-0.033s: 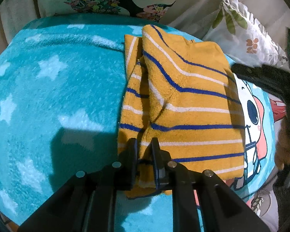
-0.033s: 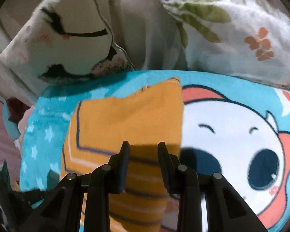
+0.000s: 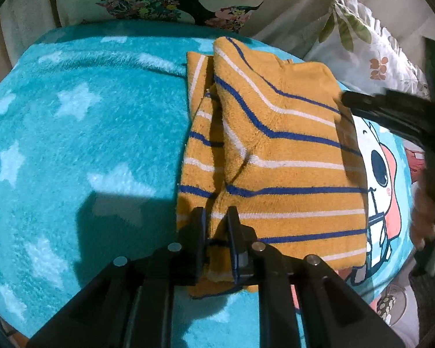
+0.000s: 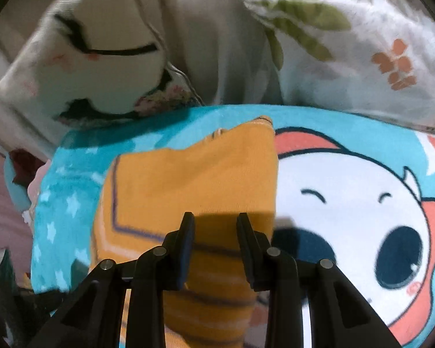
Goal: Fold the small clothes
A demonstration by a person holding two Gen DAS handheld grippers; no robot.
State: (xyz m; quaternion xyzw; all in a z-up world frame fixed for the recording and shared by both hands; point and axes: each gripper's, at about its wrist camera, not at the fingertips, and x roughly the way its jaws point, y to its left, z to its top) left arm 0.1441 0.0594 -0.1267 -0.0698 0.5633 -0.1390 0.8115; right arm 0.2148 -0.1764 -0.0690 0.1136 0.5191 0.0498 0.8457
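Here the left gripper (image 3: pixel 214 217) has a thick fold of the striped mustard garment (image 3: pixel 275 150) between its narrowly parted jaws at the near hem; the pads look to sit against the bunched cloth, though the grip seems light. The right gripper (image 4: pixel 216 226) hovers over the garment's other side with its jaws partway apart and nothing between them; cloth lies below, not pinched. The garment lies folded lengthwise on a teal star blanket (image 3: pixel 87 145), a narrower layer showing along its left edge, its right edge beside a cartoon face print (image 4: pixel 348 203). Floral pillows (image 4: pixel 362 43) rest beyond the blanket's far end. The step in hand looks like finishing a fold at the near hem. To do it well, the left jaws should let go only once the layers lie flat and edges line up, then lift straight off so the plush knit does not drag. The right gripper could press the top layer down to keep it from springing open.
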